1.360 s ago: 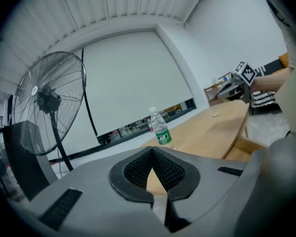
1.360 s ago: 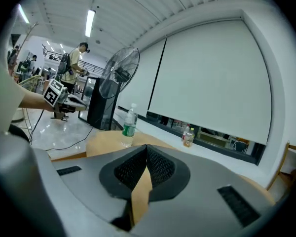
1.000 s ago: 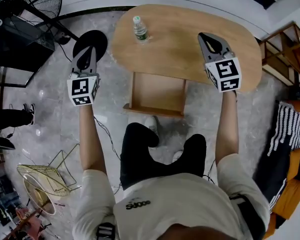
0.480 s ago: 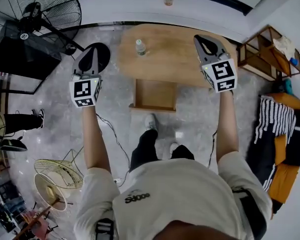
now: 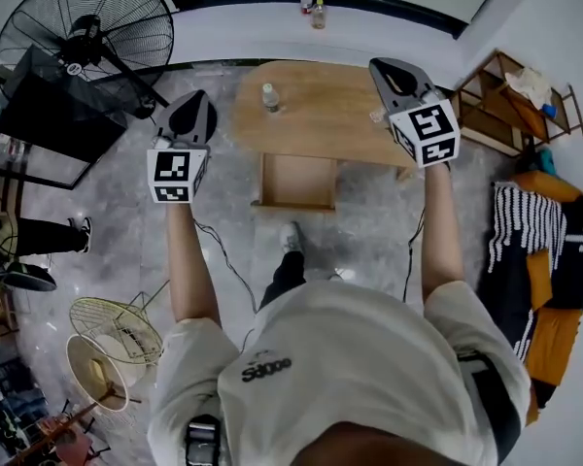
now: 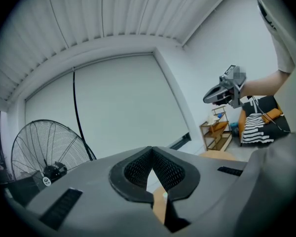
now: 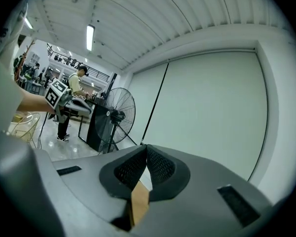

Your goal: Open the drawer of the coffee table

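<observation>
The oval wooden coffee table (image 5: 340,115) stands on the grey floor far below me in the head view. Its drawer (image 5: 297,181) is pulled out toward my feet, and its inside looks empty. Both grippers are raised high above the floor and touch nothing. My left gripper (image 5: 192,103) hangs left of the table, over the floor. My right gripper (image 5: 380,66) is over the table's right part. In the left gripper view the jaws (image 6: 151,151) are shut with nothing between them. In the right gripper view the jaws (image 7: 146,147) are likewise shut and empty.
A small water bottle (image 5: 269,96) stands on the tabletop. A large black fan (image 5: 85,27) and a dark stand (image 5: 49,115) are at the left. A wooden shelf (image 5: 505,95) and a sofa with a striped blanket (image 5: 539,260) are at the right. A wire guard (image 5: 112,330) lies on the floor.
Both grippers have risen together, still shut. The head camera rose too as the person stood up, so table and open drawer look smaller and farther.
</observation>
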